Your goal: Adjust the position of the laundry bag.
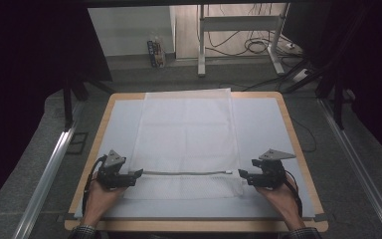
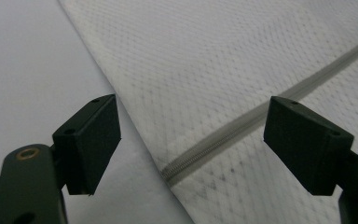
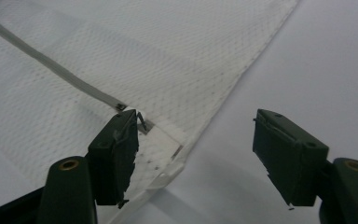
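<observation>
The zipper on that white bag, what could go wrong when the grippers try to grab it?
1. The zipper pull is tiny and lies flat by the right gripper, so its open jaws might slip off it.
2. The left gripper is open over the zipper's end; it might pinch only thin mesh bag and bunch it up.

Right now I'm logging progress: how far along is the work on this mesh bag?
Done: the mesh bag lies flat on the table. In hand: nothing; left tongs and right tongs stand open at its edges. Left: grasping it; the zipper looks untouched.
</observation>
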The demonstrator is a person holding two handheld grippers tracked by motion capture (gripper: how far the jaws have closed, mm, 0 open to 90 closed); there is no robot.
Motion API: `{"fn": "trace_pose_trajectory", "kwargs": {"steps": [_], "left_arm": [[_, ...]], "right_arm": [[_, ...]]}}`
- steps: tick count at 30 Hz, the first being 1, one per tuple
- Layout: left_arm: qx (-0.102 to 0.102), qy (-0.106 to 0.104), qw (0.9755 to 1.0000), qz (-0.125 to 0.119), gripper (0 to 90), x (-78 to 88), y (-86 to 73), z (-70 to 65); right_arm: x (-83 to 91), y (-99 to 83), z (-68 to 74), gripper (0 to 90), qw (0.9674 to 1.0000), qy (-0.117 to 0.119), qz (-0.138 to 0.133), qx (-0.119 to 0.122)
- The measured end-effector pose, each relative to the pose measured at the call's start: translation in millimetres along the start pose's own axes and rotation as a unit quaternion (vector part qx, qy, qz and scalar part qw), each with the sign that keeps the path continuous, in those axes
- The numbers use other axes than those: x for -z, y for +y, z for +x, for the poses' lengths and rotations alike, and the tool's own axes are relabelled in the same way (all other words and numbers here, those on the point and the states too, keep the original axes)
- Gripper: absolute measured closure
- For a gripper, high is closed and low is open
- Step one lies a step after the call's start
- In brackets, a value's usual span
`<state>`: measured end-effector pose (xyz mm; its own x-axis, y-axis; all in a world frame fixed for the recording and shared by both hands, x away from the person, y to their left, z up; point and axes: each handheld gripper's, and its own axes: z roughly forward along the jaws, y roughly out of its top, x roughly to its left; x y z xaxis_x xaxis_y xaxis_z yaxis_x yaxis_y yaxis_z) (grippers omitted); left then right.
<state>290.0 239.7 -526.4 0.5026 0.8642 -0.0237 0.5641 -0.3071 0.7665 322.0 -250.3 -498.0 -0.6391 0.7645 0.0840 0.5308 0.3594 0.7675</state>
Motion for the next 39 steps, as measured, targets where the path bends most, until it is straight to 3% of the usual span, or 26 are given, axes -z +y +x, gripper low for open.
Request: {"fn": "trace_pose_trajectory", "kwargs": {"steps": [8, 12, 18, 21, 26, 30, 34, 39], "left_arm": [[0.004, 0.011, 0.9999, -0.008, 22.7, -8.7, 7.8, 7.0], [0.005, 0.018, 0.9998, -0.01, 25.6, -12.7, 11.3, 10.2], [0.014, 0.025, 0.9995, -0.015, 34.7, -19.4, 16.6, 16.2], [0.021, 0.028, 0.9993, -0.011, 39.3, -23.4, 20.6, 19.8], [0.03, 0.023, 0.9993, -0.003, 48.9, -26.1, 25.1, 26.9], [0.036, 0.02, 0.9992, 0.002, 52.4, -28.6, 26.2, 32.1], [0.043, 0.013, 0.9988, 0.019, 49.4, -36.6, 24.8, 36.1], [0.022, 0.037, 0.9984, 0.038, 43.9, -42.4, 23.0, 34.7]], "right_arm": [[-9.9, 10.3, -9.3, 37.8, 0.9995, -0.031, 0.004, 0.011], [-16.7, 14.8, -10.4, 38.2, 0.9993, -0.033, 0.009, 0.014], [-31.7, 24.0, -9.4, 47.6, 0.9985, -0.043, 0.021, 0.027], [-41.1, 28.6, -10.3, 57.6, 0.9975, -0.048, 0.032, 0.042], [-51.7, 34.7, -12.1, 65.4, 0.9969, -0.052, 0.04, 0.043], [-57.5, 37.8, -14.0, 65.2, 0.9967, -0.055, 0.043, 0.043], [-64.0, 39.5, -15.8, 60.8, 0.9965, -0.057, 0.048, 0.038], [-72.6, 38.8, -17.0, 51.4, 0.9949, -0.071, 0.058, 0.041]]}}
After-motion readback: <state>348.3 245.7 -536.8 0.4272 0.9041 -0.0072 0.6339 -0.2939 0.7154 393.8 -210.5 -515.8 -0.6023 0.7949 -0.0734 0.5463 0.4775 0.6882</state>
